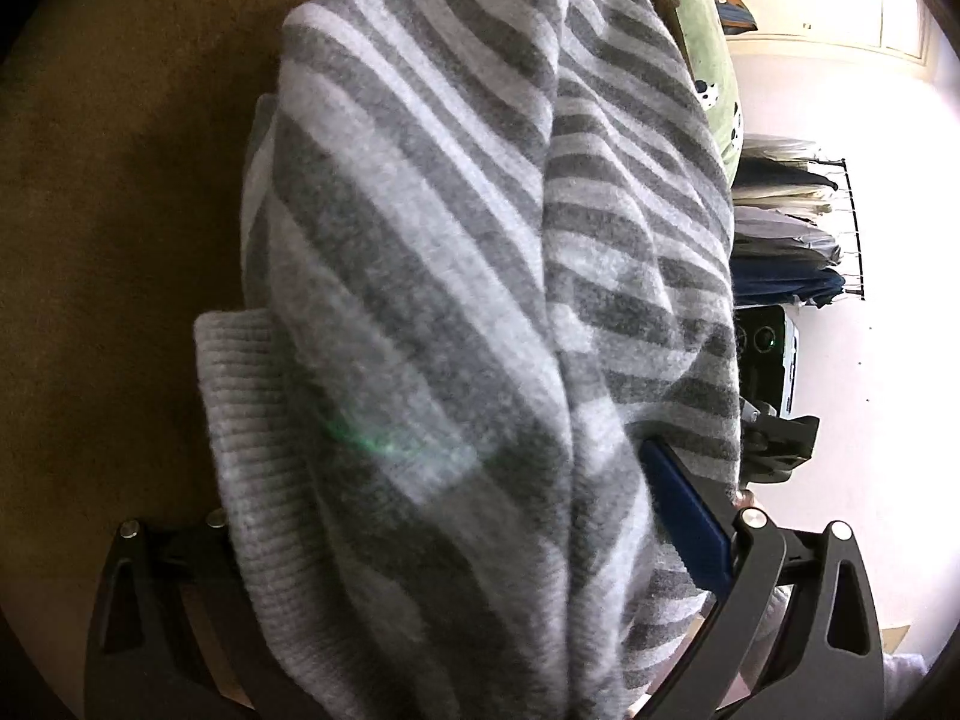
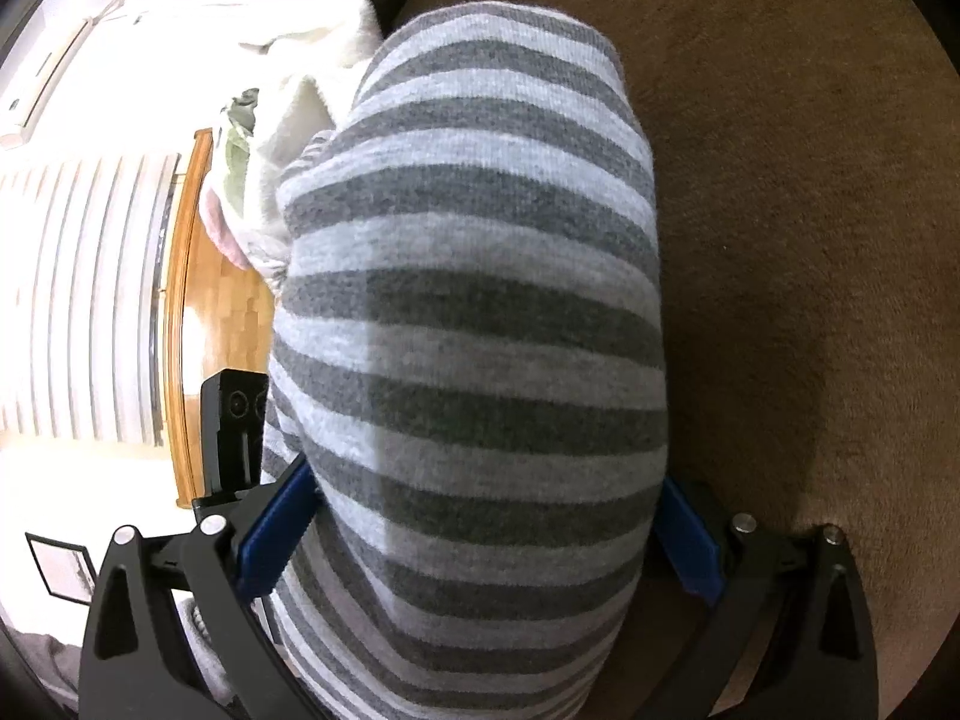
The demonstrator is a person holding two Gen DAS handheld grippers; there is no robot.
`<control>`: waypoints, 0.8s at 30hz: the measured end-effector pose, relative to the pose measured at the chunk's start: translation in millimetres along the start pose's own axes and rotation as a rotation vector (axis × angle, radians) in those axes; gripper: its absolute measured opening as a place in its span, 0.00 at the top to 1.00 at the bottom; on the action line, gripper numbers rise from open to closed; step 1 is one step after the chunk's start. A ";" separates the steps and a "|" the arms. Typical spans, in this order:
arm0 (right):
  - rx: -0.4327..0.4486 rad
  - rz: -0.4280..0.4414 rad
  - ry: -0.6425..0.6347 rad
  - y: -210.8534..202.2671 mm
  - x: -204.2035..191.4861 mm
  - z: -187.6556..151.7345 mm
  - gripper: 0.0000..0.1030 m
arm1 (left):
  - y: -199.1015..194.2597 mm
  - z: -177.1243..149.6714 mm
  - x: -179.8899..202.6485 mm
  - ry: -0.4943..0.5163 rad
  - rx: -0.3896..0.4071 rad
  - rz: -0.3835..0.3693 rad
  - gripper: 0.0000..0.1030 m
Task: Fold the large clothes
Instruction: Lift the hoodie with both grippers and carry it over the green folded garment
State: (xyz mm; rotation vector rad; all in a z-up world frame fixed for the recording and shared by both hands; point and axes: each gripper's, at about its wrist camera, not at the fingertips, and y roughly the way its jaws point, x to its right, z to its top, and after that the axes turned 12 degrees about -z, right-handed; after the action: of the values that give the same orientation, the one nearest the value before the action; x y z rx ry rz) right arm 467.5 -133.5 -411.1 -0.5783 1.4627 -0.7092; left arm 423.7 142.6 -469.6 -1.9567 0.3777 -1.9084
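Observation:
A grey-and-white striped sweater (image 1: 480, 276) fills the left wrist view, bunched and draped over a brown surface (image 1: 120, 210). Its ribbed hem (image 1: 240, 408) hangs at the lower left. My left gripper (image 1: 480, 540) is shut on a thick fold of the sweater; one blue pad (image 1: 684, 510) shows at the right, the other is hidden by cloth. In the right wrist view the same sweater (image 2: 480, 312) runs between my right gripper (image 2: 480, 516) fingers, which are shut on it, with blue pads (image 2: 270, 534) on both sides.
The brown upholstered surface (image 2: 810, 240) lies under and right of the sweater. A rack of hung clothes (image 1: 792, 228) and a green spotted cloth (image 1: 708, 48) stand at the right. White and pale clothes (image 2: 300, 60) lie beyond, with wooden floor (image 2: 228, 300) to the left.

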 end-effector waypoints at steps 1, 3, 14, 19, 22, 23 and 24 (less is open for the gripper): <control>0.007 -0.010 0.005 0.2 -0.9 -1.1 0.10 | 0.5 -1.5 2.2 0.013 0.008 0.017 0.11; 0.025 -0.034 0.019 -1.2 -2.8 -4.3 0.15 | 1.6 -4.3 6.1 0.030 0.031 0.048 0.20; 0.089 -0.006 0.061 -15.2 -8.8 -16.7 0.32 | -5.0 -17.0 30.1 0.055 0.117 0.018 0.48; 0.104 0.033 0.058 -28.5 -8.7 -17.1 0.36 | -8.8 -14.9 48.5 0.102 0.118 0.026 0.49; 0.113 0.048 0.046 -36.8 -12.2 -16.6 0.36 | -13.7 -13.2 57.7 0.119 0.117 0.027 0.49; 0.112 0.054 0.041 -40.1 -15.4 -16.2 0.36 | -18.5 -12.6 57.9 0.126 0.117 0.029 0.49; 0.114 0.057 0.036 -43.9 -16.6 -16.3 0.36 | -21.2 -12.7 62.5 0.133 0.117 0.033 0.49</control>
State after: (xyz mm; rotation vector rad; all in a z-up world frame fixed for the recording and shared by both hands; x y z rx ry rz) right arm 448.2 -149.8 -368.2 -0.4364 1.4564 -0.7558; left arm 412.1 132.6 -404.1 -1.7451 0.3246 -1.9989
